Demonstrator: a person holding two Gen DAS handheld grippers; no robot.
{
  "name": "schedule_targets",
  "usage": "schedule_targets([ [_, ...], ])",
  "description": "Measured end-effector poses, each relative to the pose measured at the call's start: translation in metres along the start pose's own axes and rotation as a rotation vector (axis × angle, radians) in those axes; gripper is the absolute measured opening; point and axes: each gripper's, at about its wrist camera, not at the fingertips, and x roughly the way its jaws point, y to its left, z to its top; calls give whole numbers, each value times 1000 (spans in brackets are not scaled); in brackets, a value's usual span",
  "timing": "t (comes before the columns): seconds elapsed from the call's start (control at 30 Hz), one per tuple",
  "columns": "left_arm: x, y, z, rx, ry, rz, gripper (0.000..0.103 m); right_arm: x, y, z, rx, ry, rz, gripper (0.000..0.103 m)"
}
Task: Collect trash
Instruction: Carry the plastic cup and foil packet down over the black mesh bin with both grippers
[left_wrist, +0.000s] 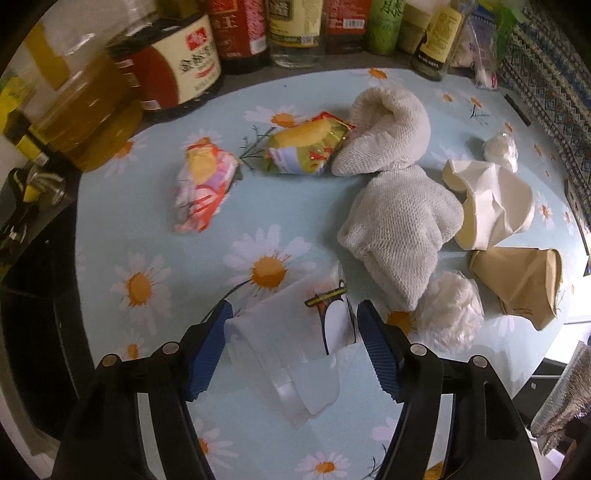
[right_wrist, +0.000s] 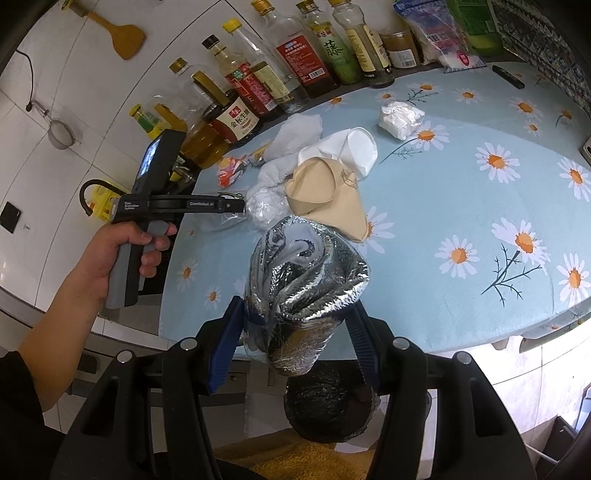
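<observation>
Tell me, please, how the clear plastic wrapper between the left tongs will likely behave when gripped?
The wrapper looks thin and see-through, so it is probably very light and floppy. Its glossy film may slip or crumple between the left tongs, which sit open on either side of it.

left wrist – low, close over tablecloth (left_wrist: 155, 243) | right wrist – higher, off table's edge | shared: crushed cups (left_wrist: 491, 206)

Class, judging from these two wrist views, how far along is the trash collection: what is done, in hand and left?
Done: nothing visibly collected yet. In hand: the right gripper clamps a silver foil bag; the left gripper straddles a clear plastic wrapper, open. Left: two snack wrappers, crushed paper cups, tissue wads. The towel may not be trash.
</observation>
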Motion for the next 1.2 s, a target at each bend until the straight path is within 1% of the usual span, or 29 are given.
schedule_targets([
  [0.2, -23, 8, -22, -39, -38, -22, 68, 1, 7, 1, -40, 11, 14, 56],
  [0.27, -33, 10, -35, -52, -57, -30, 68, 3, 9, 0, -57, 18, 20, 56],
  [0.5, -69, 11, -94, -115, -112, -81, 68, 14, 24, -6, -122, 62, 45, 56],
  [0.73, -88, 1, -157, -184, -141, -146, 68, 26, 45, -19, -207, 122, 70, 56],
  [0.97, -96, -8, -212, -259, -151, -172, 68, 35, 59, -41, -274, 185, 88, 56],
  [1.2, -83, -13, -250, -330, -125, -207, 68, 46, 65, -62, -328, 258, 89, 57],
])
